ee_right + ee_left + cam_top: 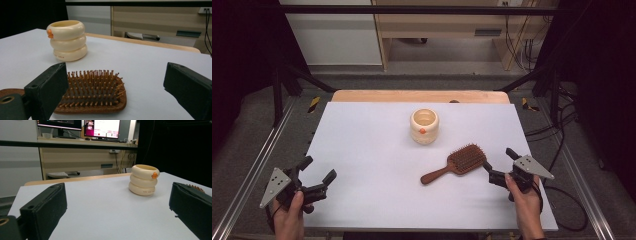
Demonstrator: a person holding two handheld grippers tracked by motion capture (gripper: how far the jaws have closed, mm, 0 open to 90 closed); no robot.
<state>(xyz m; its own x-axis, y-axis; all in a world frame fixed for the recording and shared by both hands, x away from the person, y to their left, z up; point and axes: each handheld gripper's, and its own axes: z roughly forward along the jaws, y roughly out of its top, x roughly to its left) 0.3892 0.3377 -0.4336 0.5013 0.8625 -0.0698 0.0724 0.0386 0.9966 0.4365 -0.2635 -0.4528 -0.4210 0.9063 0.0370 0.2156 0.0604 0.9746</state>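
- Cream ribbed cup shaped like three stacked rings point(424, 126), with a small orange mark on its side, stands upright on the white desk point(372, 150) in the high view, toward the far edge and near its middle; its open top looks bare inside, though the bottom is hard to see.
- Brown wooden paddle hairbrush point(455, 163) lies bristles up nearer the right edge, handle pointing to the near left, well apart from the cup.
- Left gripper point(318, 174) sits at the near left corner, jaws spread wide and holding nothing; right gripper point(501, 163) is just beside the brush head, likewise wide apart and bare.
- Left gripper view: cup point(144, 180) stands ahead between the parted jaws.
- Right gripper view: brush head point(93, 91) lies between the spread jaws, untouched, cup point(67, 40) beyond it.
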